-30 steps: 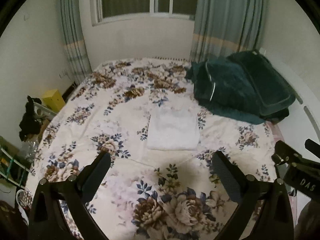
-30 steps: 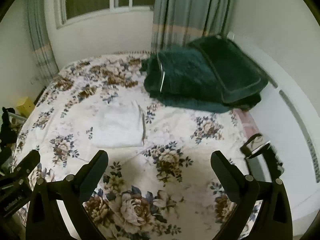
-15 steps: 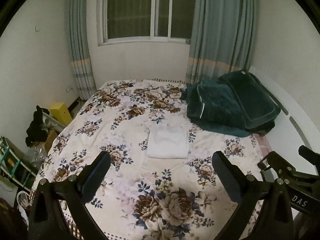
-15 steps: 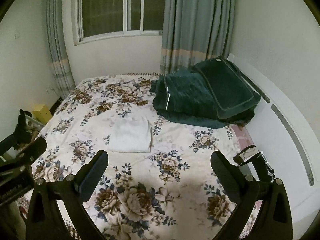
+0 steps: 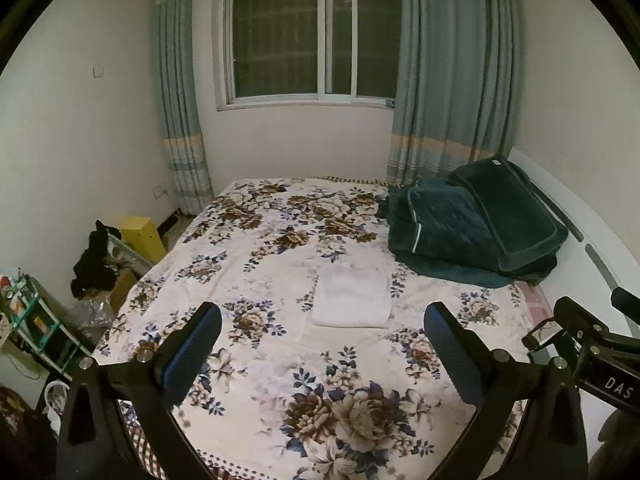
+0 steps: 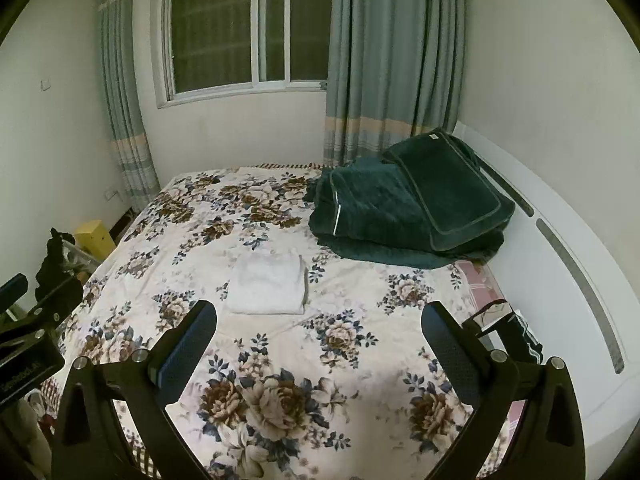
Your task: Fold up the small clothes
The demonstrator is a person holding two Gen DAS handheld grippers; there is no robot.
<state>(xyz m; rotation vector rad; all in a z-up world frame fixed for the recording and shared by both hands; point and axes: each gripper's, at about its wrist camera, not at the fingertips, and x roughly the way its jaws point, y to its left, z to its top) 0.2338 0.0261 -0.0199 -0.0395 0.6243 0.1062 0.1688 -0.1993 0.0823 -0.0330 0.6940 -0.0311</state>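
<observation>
A folded white garment [image 5: 352,298] lies flat near the middle of a floral bedspread [image 5: 280,360], seen from two handheld grippers poised above the foot of the bed. Both tools stand empty with their fingers spread wide: the left gripper [image 5: 322,344] frames the cloth almost squarely between its tips, while the right gripper [image 6: 318,342] sees the same garment [image 6: 268,286] up and to the left of its centre line, closer to its left finger. Neither touches the fabric; bare bedspread separates the fingertips from the cloth's near edge in both views.

The garment reads as a neat rectangle, slightly deeper than wide, its long axis running away from the cameras toward the window [image 5: 316,40]. A stacked edge shows along its right side in the right wrist view (likely the layered folds, though the dim light makes this hard to confirm). Judged from its tidy outline, the folding looks complete or nearly so.

The left gripper appears the better aligned, with the cloth dead ahead; the right would have to swing leftward to reach it. A heap of dark green bedding [image 6: 408,208] sits well apart at the right rear of the bed, clear of any straight approach. The right gripper's body [image 5: 596,344] is visible at the edge of the left wrist view.
</observation>
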